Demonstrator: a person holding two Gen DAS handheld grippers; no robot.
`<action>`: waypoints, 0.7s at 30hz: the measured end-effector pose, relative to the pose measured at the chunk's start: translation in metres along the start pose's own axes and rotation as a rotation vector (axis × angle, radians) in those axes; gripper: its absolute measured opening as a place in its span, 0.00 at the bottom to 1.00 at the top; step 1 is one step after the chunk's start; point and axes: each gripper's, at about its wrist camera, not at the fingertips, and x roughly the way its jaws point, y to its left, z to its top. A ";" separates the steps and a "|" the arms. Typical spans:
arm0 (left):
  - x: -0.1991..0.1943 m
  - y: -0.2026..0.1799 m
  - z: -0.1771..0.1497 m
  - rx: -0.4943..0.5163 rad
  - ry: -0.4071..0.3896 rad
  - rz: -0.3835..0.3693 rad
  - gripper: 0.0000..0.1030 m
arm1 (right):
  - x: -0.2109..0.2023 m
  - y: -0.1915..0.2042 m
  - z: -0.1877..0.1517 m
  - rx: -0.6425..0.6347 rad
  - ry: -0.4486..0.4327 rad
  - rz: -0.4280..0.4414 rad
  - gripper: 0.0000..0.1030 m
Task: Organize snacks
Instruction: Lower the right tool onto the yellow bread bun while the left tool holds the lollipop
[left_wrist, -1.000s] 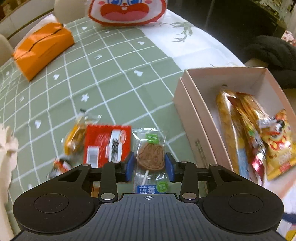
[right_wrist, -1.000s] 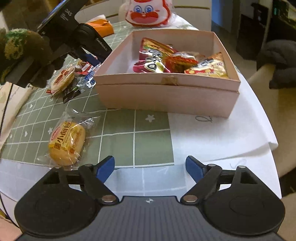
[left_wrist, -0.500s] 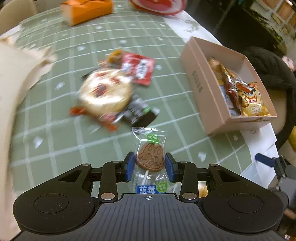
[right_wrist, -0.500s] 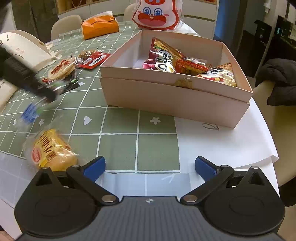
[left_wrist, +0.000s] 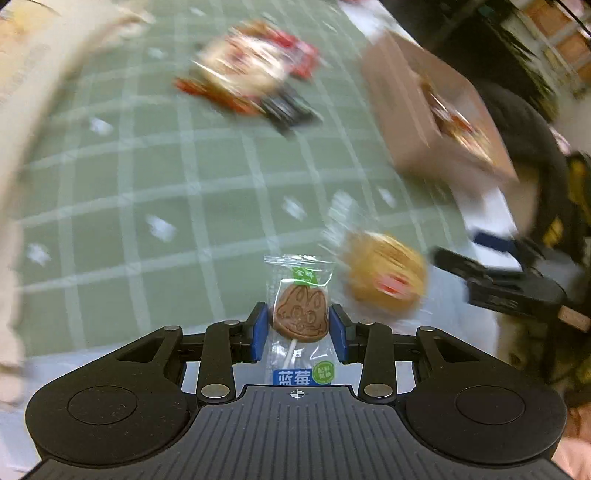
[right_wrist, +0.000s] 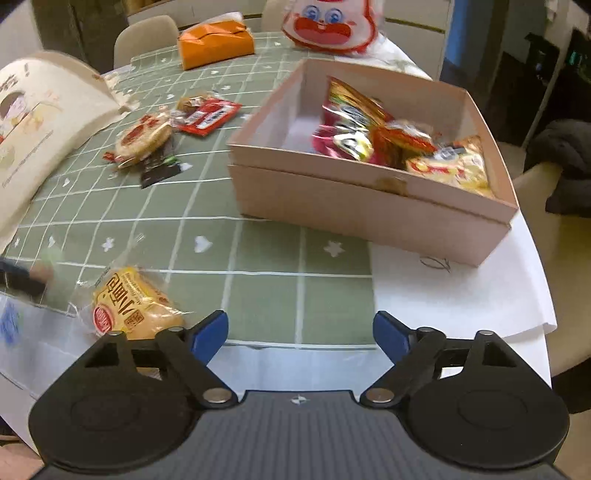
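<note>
My left gripper (left_wrist: 300, 328) is shut on a wrapped brown lollipop (left_wrist: 301, 315) and holds it above the green checked tablecloth. The view is blurred by motion. A yellow bun packet (left_wrist: 384, 275) lies just right of it; it also shows in the right wrist view (right_wrist: 135, 306). My right gripper (right_wrist: 300, 334) is open and empty near the table's front edge, right of the bun. The pink cardboard box (right_wrist: 369, 206) with several snack packets stands ahead of it; it also shows in the left wrist view (left_wrist: 417, 122).
A round cracker packet (right_wrist: 144, 138), a red packet (right_wrist: 208, 116) and a black packet (right_wrist: 160, 171) lie left of the box. An open picture book (right_wrist: 40, 122) lies at far left. An orange tissue box (right_wrist: 216, 44) and a rabbit bag (right_wrist: 328, 22) sit at the back.
My left gripper has pulled back toward the table's front edge with the lollipop, away from the snack pile. My right gripper has shifted slightly left, nearer the bun.
</note>
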 end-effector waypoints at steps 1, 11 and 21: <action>0.003 -0.004 -0.001 0.010 0.000 -0.010 0.39 | -0.002 0.008 -0.001 -0.026 0.003 0.011 0.82; -0.017 0.028 -0.007 -0.113 -0.129 0.105 0.39 | -0.026 0.054 -0.005 -0.155 -0.015 0.030 0.82; -0.018 0.036 -0.030 -0.096 -0.119 0.150 0.39 | -0.018 0.088 0.013 -0.090 0.020 0.199 0.82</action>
